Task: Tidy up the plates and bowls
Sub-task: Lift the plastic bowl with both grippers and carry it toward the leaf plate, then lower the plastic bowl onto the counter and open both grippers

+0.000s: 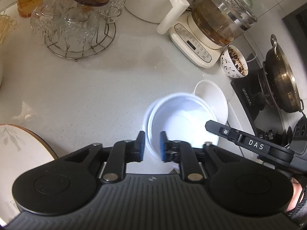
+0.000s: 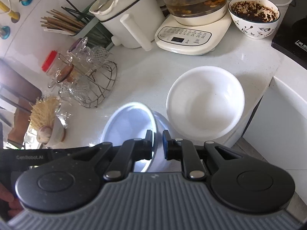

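Note:
A pale blue bowl point(image 1: 182, 122) sits low over the white counter point(image 1: 86, 95), its edges blurred. My left gripper point(image 1: 152, 145) straddles its near-left rim, jaws open, with a gap between the pads and the wall. In the right wrist view the same bowl point(image 2: 130, 126) looks tilted. My right gripper point(image 2: 157, 144) has that rim between its pads, which stand slightly open. A finger of the right gripper point(image 1: 213, 125) reaches over the bowl's right side. Just behind the blue bowl rests a white bowl point(image 2: 205, 99), also seen in the left wrist view point(image 1: 211, 95).
A gold-rimmed plate point(image 1: 19, 143) lies at the near left. A patterned bowl with dark residue point(image 2: 253, 17) stands by the kettle base point(image 2: 193, 36). A wire rack of glasses point(image 1: 76, 28) is at the back left, and a pan on a cooktop point(image 1: 278, 80) at the right.

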Demonstrator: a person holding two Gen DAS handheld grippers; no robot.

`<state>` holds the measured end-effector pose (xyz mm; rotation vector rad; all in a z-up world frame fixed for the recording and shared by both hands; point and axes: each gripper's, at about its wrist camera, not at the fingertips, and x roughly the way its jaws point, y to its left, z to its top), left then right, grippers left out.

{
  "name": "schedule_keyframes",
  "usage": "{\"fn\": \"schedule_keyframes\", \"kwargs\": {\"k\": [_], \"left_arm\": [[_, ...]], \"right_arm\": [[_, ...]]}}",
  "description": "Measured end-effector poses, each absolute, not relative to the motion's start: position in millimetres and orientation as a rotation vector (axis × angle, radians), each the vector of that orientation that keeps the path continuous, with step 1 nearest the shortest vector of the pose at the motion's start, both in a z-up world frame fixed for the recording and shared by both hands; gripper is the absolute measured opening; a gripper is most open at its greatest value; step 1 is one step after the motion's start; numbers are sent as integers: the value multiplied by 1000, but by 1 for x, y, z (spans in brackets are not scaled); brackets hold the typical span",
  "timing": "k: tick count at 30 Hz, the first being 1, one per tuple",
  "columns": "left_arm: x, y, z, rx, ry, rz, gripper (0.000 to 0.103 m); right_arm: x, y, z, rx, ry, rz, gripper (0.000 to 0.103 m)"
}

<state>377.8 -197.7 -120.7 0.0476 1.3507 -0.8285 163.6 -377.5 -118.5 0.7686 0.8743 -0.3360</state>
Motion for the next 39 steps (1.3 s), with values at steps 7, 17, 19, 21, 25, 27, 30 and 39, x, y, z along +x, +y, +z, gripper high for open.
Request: {"fn": "schedule_keyframes", "kwargs": {"k": [7,17,19,21,25,27,30,39], "left_arm": [[384,-204,-134,44,1361,-856,44],[386,-217,-161,73,1386,-849,43],[386,-216,-166,68,1398,-838,35],[386,-215,-170,70,1409,-829,30],[384,-214,-171,64,1407,-837,20],[383,-212,-167,64,1392,-840,20],[383,-208,-161,57,1384,-829,20],[391,-181,-143,13,1330,-735,20]], "right_arm": [[158,-380,-123,828,853,-347,56],[158,-383,-149,916,888,-391,45],[158,-382,-154,925,896,-392,39],[158,-381,-157,930,901,-389,35],[158,-376,-161,920,910,-391,17],[161,-373,-160,898,916,-388,17],[164,-372,-157,879,915,-366,17],[195,-361,-153,800,916,-241,17]]}}
